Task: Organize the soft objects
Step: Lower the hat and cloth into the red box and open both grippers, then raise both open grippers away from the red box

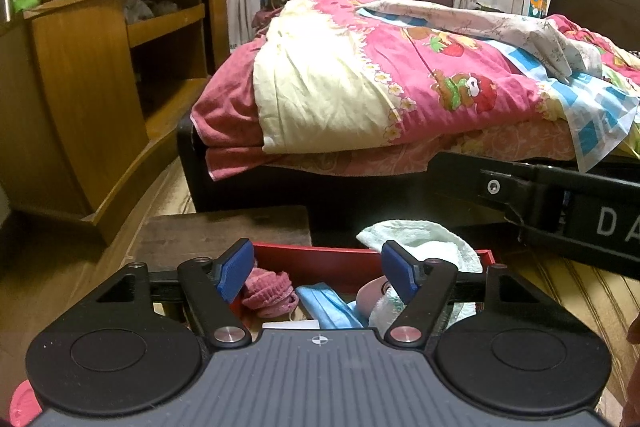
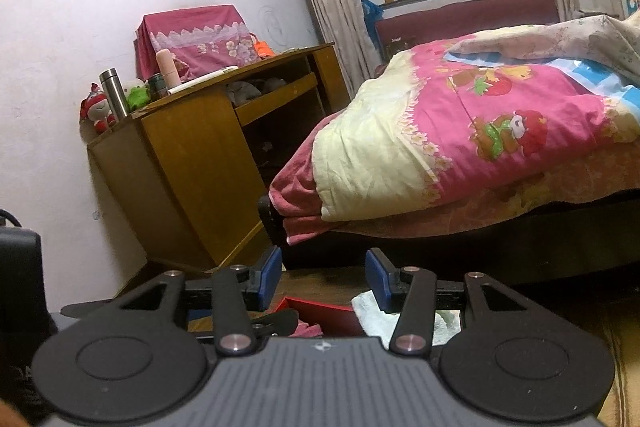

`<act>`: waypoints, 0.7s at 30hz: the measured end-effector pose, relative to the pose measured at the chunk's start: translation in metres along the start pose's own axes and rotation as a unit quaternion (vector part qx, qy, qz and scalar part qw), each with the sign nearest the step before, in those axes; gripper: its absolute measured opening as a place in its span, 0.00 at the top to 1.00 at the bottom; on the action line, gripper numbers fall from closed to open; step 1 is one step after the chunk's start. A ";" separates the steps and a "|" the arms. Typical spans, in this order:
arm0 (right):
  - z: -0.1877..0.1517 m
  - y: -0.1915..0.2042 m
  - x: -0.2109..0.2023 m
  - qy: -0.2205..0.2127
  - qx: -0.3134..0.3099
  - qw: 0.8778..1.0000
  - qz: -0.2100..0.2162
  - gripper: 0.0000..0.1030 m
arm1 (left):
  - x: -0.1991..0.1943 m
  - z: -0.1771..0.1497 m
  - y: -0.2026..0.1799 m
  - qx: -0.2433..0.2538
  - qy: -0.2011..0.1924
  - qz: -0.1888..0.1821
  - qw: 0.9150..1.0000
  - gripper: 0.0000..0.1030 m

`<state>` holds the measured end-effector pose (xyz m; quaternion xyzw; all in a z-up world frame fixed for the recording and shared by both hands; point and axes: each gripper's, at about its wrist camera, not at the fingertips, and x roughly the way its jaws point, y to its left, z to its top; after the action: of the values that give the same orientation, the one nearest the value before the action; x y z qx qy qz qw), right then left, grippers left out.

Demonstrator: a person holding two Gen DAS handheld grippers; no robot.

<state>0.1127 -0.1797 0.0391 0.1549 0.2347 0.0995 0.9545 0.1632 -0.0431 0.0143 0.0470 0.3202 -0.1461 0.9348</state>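
A red box (image 1: 316, 259) stands on the floor under my left gripper (image 1: 318, 273), which is open and empty above it. In the box lie a pink knitted cloth (image 1: 268, 293), a blue face mask (image 1: 332, 307) and a pale green towel (image 1: 424, 239) hanging over the far right rim. My right gripper (image 2: 326, 281) is open and empty, held above the same red box (image 2: 326, 313); the towel (image 2: 374, 315) shows below its right finger. The right gripper's body shows in the left wrist view (image 1: 560, 199).
A bed with a pink cartoon quilt (image 1: 400, 75) fills the far side. A wooden desk (image 1: 100, 99) stands at the left, with a flask, toys and a cloth-covered box on top. A dark mat (image 1: 224, 227) lies beyond the box.
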 end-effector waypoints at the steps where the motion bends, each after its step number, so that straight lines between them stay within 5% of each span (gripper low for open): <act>1: 0.000 0.001 -0.001 -0.001 0.000 1.000 0.001 0.80 | -0.001 0.000 0.000 0.000 -0.001 0.000 1.000 0.31; 21: -0.002 0.013 -0.025 -0.001 0.004 1.000 0.012 0.79 | -0.031 0.003 -0.005 0.002 -0.014 0.005 1.000 0.28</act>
<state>0.0886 -0.1740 0.0524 0.1612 0.2327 0.1101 0.9528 0.1399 -0.0410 0.0351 0.0483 0.3069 -0.1423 0.9398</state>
